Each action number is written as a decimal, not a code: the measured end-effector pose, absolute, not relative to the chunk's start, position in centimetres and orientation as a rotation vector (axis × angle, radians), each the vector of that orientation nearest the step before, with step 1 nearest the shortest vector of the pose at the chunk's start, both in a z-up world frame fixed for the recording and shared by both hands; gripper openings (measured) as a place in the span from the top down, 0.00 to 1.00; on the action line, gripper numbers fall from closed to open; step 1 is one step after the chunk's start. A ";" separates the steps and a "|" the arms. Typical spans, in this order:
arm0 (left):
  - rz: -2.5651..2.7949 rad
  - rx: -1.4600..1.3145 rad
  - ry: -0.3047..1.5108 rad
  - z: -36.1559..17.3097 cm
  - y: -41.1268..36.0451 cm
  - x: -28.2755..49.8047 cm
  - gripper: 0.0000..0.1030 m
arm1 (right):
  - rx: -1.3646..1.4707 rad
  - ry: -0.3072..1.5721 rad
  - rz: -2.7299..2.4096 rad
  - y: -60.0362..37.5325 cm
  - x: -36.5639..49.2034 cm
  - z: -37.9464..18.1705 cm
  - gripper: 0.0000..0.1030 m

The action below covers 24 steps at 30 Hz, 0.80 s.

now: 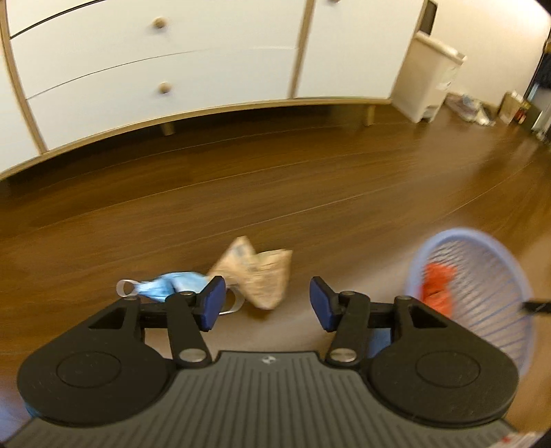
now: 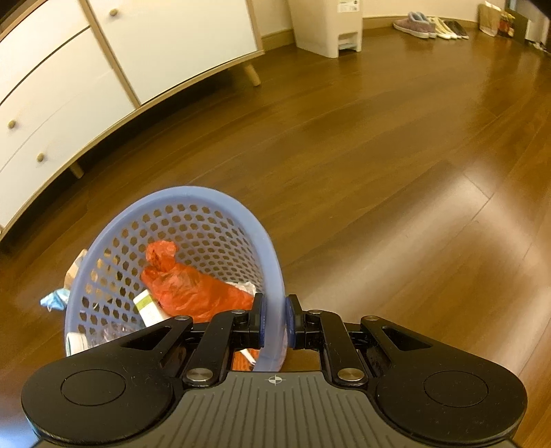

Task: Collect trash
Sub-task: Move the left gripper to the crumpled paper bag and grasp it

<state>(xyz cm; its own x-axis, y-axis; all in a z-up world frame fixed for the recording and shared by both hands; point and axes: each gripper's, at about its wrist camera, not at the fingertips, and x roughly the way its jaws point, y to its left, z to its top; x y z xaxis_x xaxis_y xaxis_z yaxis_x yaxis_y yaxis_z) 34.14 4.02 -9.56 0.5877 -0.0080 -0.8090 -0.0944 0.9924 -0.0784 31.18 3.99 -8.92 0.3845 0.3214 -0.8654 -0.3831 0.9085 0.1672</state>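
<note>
A crumpled tan paper bag [image 1: 256, 274] lies on the wood floor, with a blue face mask [image 1: 168, 286] just to its left. My left gripper [image 1: 267, 303] hovers open just short of them, nothing between its fingers. A blue perforated basket [image 2: 193, 206] holds a red plastic bag [image 2: 193, 286], a small carton and other scraps. My right gripper [image 2: 274, 320] is shut on the basket's rim, holding it tilted. The basket [image 1: 482, 248] also shows blurred at the right of the left wrist view. The mask [image 2: 55, 298] peeks out left of the basket.
A white sideboard on wooden legs [image 1: 172, 69] runs along the back. A white pedal bin [image 1: 430, 79] stands at its right end. Several shoes [image 2: 430, 26] and a paper bag [image 2: 489, 19] line the far wall. Bare wood floor [image 2: 378, 138] stretches to the right.
</note>
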 end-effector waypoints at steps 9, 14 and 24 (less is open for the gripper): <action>0.010 -0.046 0.983 -15.9 6.7 35.6 0.49 | -0.022 1.074 0.363 2.6 32.1 -9.2 0.92; -0.032 -0.027 0.968 -18.2 6.7 38.4 0.44 | -0.004 1.064 0.302 1.5 32.7 -9.5 0.91; 0.034 -0.152 1.037 -25.4 8.0 44.5 0.44 | -0.062 1.042 0.295 2.1 32.0 -9.9 0.91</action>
